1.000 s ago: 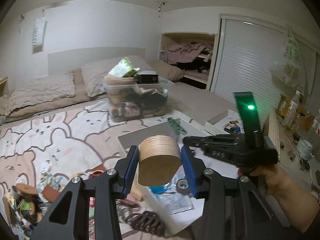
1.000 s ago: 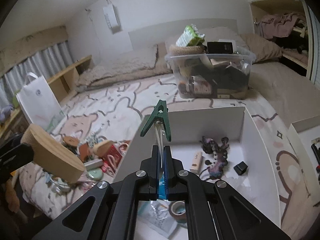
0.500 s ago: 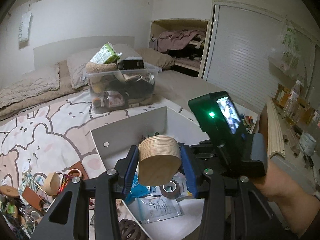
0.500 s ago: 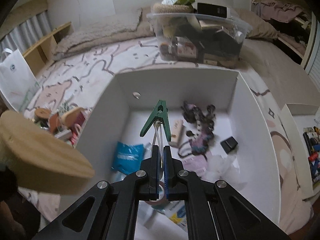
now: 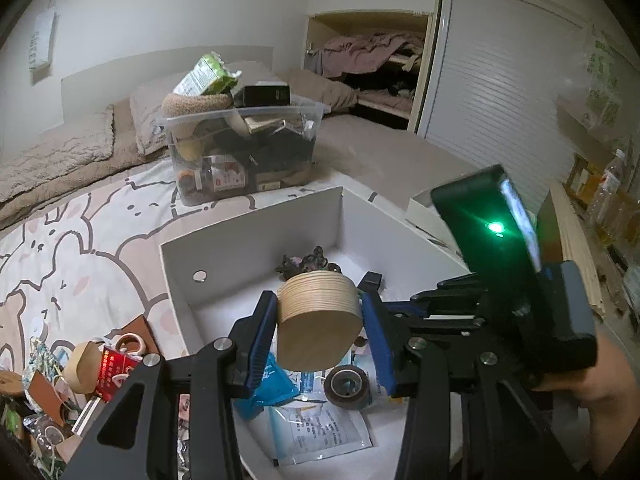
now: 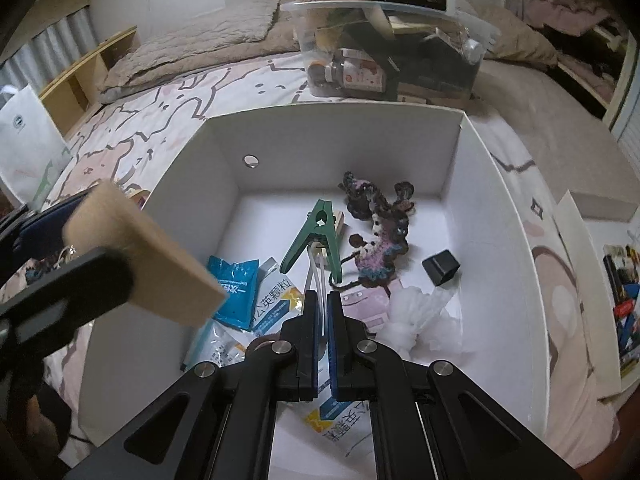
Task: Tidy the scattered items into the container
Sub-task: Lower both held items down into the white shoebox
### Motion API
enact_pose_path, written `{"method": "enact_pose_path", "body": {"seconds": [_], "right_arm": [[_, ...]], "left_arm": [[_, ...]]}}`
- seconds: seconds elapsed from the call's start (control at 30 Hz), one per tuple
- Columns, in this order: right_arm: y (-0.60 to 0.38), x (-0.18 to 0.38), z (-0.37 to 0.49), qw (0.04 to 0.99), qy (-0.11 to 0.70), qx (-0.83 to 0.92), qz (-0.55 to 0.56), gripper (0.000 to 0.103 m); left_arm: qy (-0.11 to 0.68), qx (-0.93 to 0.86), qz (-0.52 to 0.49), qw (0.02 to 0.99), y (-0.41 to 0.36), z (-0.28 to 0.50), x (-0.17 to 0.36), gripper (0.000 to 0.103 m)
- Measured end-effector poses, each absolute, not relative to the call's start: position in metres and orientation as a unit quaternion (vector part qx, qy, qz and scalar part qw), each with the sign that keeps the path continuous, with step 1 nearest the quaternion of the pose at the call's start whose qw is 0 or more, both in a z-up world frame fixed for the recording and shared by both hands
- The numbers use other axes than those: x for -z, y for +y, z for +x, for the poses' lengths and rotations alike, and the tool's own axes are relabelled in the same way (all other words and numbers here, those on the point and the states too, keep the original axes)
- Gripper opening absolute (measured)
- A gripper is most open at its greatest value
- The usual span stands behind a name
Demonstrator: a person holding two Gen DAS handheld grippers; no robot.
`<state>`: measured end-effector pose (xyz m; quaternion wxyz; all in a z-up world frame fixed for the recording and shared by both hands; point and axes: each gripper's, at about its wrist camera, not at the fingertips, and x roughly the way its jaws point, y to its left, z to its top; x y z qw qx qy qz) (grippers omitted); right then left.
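Note:
My left gripper [image 5: 319, 309] is shut on a pale oval wooden block [image 5: 312, 340] and holds it above the near left part of the white box [image 5: 256, 240]. From the right wrist view the same wooden block [image 6: 140, 256] hangs over the box's left wall. My right gripper [image 6: 323, 304] is shut on the white cord [image 6: 316, 276] of a green clothespin [image 6: 320, 232], which sticks out over the box's floor. Inside the white box [image 6: 332, 114] lie a crocheted toy [image 6: 376, 232], a blue sachet [image 6: 234, 292], printed packets, a tape roll [image 5: 346, 386] and a small black cube [image 6: 440, 268].
A clear plastic bin [image 5: 240, 148] crammed with things stands behind the box on the patterned bedspread. Scattered small items [image 5: 80, 380] lie left of the box. A white paper bag [image 6: 24, 144] stands at the far left. A crumpled white plastic wad [image 6: 420, 316] sits in the box.
Both grippers have sunk and tipped downward over the white box, each keeping its grip. The wooden block has come in over the box's left wall.

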<state>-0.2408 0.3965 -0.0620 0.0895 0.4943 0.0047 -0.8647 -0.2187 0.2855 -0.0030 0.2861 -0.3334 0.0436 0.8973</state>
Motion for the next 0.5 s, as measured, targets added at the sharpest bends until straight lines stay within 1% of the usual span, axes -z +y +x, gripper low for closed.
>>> {"method": "enact_pose_path", "body": {"seconds": [0.17, 0.5], "right_arm": [[0.395, 0.063, -0.243, 0.085, 0.023, 0.864, 0.495, 0.003], [0.407, 0.066, -0.247, 0.086, -0.009, 0.864, 0.496, 0.004]], "left_arm": [[0.062, -0.897, -0.34, 0.276, 0.293, -0.228, 0.008, 0.044], [0.07, -0.895, -0.356, 0.261, 0.3, -0.244, 0.016, 0.044]]}}
